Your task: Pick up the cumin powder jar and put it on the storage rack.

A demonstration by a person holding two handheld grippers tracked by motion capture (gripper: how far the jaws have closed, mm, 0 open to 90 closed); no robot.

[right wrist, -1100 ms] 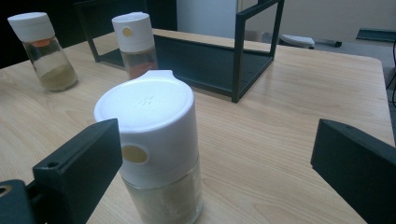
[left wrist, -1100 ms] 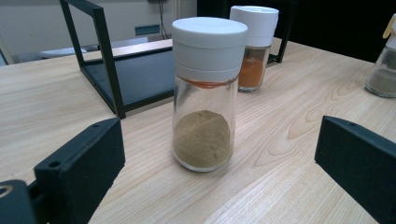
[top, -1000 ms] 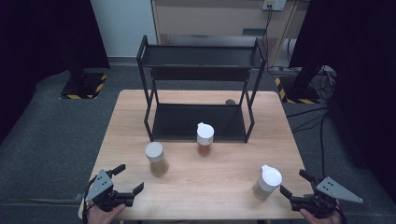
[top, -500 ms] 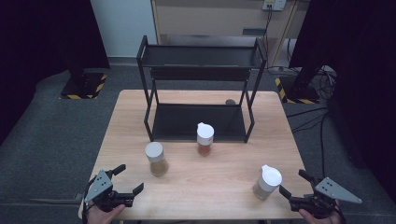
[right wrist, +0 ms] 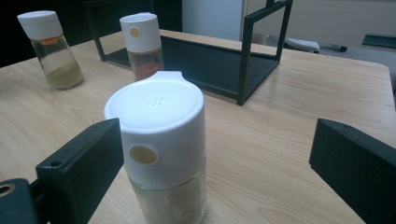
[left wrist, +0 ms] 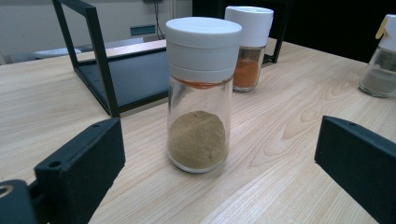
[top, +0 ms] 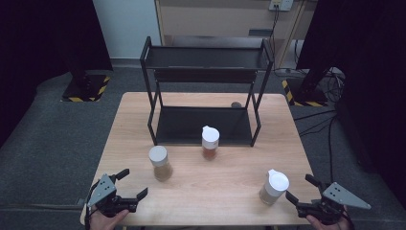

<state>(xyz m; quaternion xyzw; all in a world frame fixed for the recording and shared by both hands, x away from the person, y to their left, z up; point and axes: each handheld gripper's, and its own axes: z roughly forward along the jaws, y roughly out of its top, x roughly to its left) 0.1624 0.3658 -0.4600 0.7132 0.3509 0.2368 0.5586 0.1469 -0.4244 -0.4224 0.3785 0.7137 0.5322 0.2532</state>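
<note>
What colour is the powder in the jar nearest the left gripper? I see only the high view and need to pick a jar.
Observer: The left gripper view shows olive-brown powder in that jar, filling only the bottom part of the glass.
Operator: And the middle jar by the rack?
Observer: Its powder is orange-red, seen behind the first jar in the left gripper view.
Operator: Is the right gripper lined up on its jar?
Observer: In the right gripper view the jar with the flip lid stands between the two open jaws, nearer the left one, with a round yellowish dot on the lid's side.
</note>
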